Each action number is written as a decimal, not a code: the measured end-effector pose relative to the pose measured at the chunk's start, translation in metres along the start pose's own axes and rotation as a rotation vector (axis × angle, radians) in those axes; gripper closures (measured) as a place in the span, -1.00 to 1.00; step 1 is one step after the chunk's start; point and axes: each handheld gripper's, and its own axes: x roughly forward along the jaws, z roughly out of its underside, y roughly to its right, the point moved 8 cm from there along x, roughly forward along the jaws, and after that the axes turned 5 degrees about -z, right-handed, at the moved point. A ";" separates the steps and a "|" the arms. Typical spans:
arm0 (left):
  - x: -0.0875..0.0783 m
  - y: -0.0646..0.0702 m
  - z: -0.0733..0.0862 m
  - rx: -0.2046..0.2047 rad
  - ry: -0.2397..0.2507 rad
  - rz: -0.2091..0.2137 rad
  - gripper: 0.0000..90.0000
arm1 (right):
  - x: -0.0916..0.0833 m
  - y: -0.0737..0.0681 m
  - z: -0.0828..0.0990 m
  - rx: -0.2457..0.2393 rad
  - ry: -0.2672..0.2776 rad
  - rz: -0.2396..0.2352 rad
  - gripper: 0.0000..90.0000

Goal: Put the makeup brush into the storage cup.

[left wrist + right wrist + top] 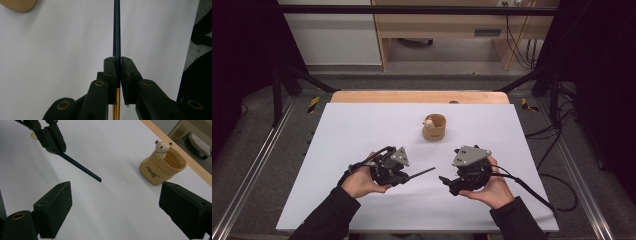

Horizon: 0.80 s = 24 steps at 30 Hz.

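left gripper [404, 176]: pinching dark pencil [422, 173] | right gripper [444, 181]: jaws spread, empty | bear holder [434, 127]: upright, contents hidden

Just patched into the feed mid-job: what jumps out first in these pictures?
The left gripper, low on the white table, has its jaws clamped on a thin dark pen that sticks out toward the right gripper, whose jaws stand wide open and empty. Further back, near the table's middle, stands a tan cup with a small bear figure on its rim.
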 end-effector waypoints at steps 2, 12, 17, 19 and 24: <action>0.000 0.000 0.000 0.007 -0.009 -0.002 0.85 | 0.001 -0.002 0.000 -0.011 -0.010 -0.004 -0.71; 0.002 0.005 -0.006 0.022 -0.004 0.021 0.85 | 0.006 -0.012 -0.001 -0.080 -0.069 -0.034 -0.62; 0.002 0.007 -0.009 0.024 0.005 0.035 0.85 | 0.009 -0.017 0.001 -0.113 -0.099 -0.050 -0.56; 0.003 0.008 -0.010 0.026 0.001 0.041 0.85 | 0.011 -0.018 0.001 -0.135 -0.109 -0.053 -0.52; 0.003 0.011 -0.012 0.021 0.005 0.056 0.85 | 0.014 -0.023 0.000 -0.174 -0.122 -0.062 -0.45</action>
